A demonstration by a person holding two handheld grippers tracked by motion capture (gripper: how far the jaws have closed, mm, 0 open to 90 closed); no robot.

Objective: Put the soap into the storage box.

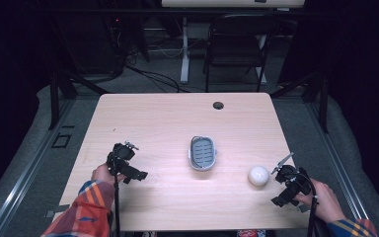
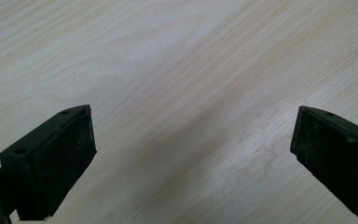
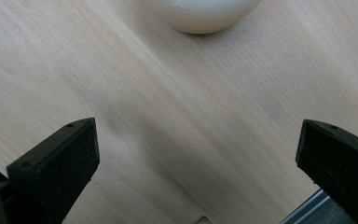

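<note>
Pale wood table [image 1: 168, 118] gives me broad bare room. My right gripper [image 1: 282, 174] sits near the right edge, jaws wide and empty, just beside one white ball [image 1: 258, 176]. My left gripper [image 1: 124, 153], jaws wide, hovers well apart. One grey tray [image 1: 203, 152] lies mid-table.

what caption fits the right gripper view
Open right gripper over the wooden table, a white ball just ahead.

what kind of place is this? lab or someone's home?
Most likely a lab or recording workspace, not a home. A bare wooden desk with a cable hole stands between dark curtains; a folding chair and loose floor cables sit behind, and metal rails flank the desk.
</note>
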